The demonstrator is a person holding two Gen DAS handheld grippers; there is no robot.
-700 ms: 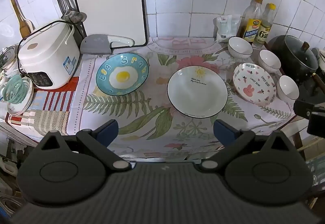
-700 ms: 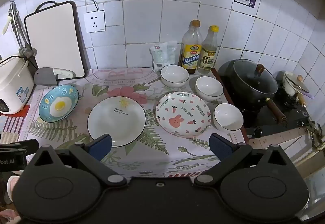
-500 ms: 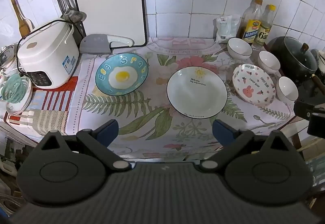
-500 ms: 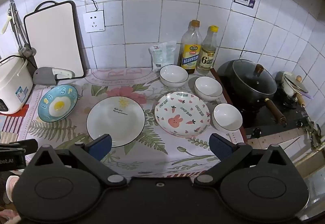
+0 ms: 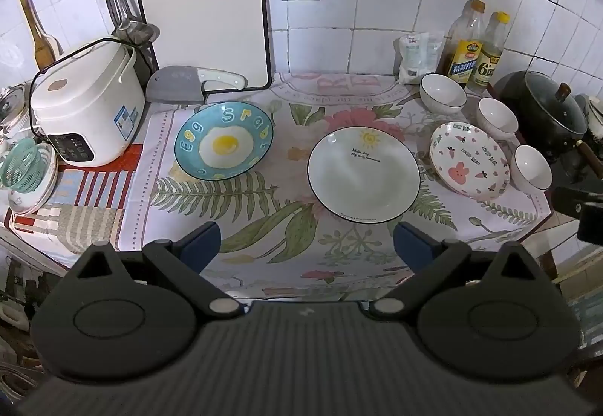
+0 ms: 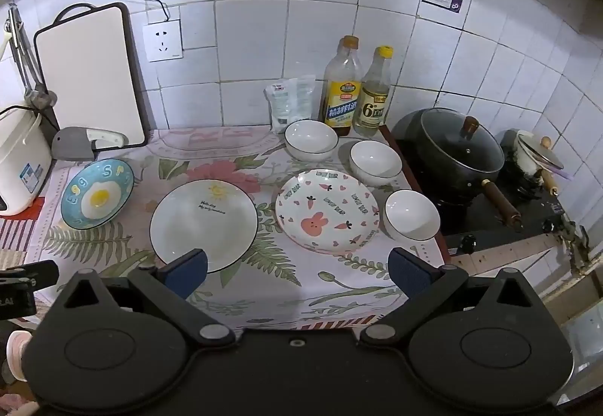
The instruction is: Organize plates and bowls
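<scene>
Nothing's been picked up yet: both the left claw (image 5: 305,240) and right claw (image 6: 297,267) are spread wide and empty. The white sun plate (image 6: 204,225) is just ahead of the right claw, bunny plate (image 6: 326,214) beyond. On that floral cloth (image 6: 271,288), a shallow rim could easily be nudged instead of gripped.

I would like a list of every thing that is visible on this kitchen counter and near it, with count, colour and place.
plates: 3, blue egg, white, pink rabbit; in a row on the cloth
bowls: 3, white; right of the plates
bottles: 2, yellow labels; at the wall
bag: 1, white; beside the bottles
cutting board: 1, white; leaning on the wall
knife: 1, grey; below the board
rice cooker: 1, white; left
pot: 1, black; stove, right
left gripper: open, empty
right gripper: open, empty
</scene>
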